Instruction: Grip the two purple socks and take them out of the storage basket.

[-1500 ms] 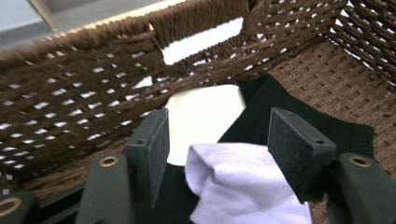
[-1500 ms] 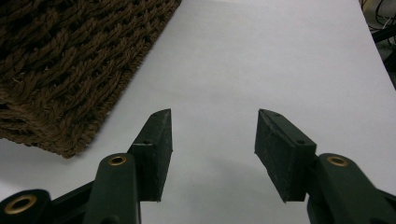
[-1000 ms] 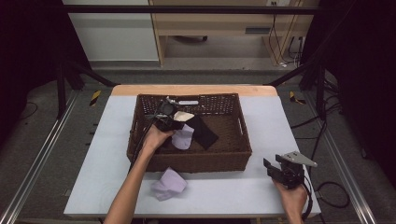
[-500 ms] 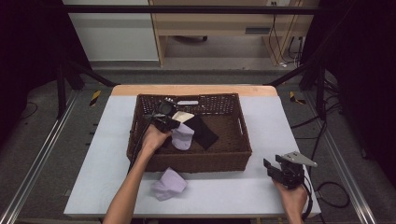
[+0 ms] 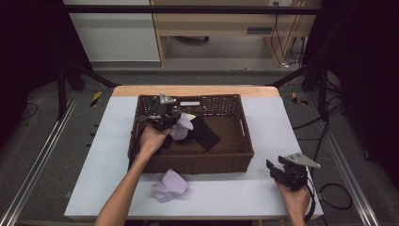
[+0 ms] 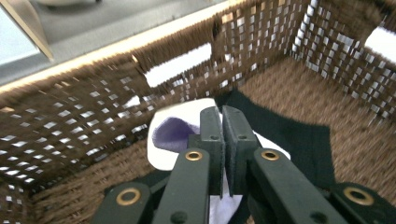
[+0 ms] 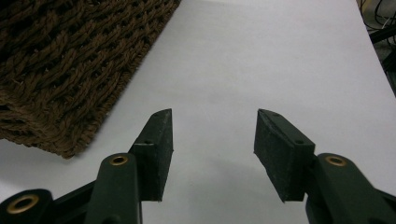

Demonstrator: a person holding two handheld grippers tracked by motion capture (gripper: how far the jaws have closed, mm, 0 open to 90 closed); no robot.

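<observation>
With my left claw (image 5: 165,116) down inside the brown wicker basket (image 5: 235,155), the jaws are pinched together on a pale purple cloth (image 5: 181,128), which you can see bunched up right against the claw in the high view, a bit left of centre in the frame. In the left gripper view the two black jaws (image 6: 223,140) sit nearly flush, with the purple cloth (image 6: 170,133) showing just left of them and white fabric (image 6: 187,109) poking out behind and below, so there's only a thin bit of material squeezed in there. They've just finished snapping closed on it. A dark cloth (image 5: 204,134) lies on the basket floor just right of the purple one, and in the left gripper view it spreads off to the right of the jaws (image 6: 299,140). A second purple cloth (image 5: 169,185) sits crumpled on the white table (image 5: 103,160) just in front of the basket, lower middle of the high view. My right claw (image 5: 275,168) is way over at the lower right, resting on the table beside the basket's near right corner. Its jaws (image 7: 212,140) stand apart with nothing between them, just bare table, though they've been easing closer together.
</observation>
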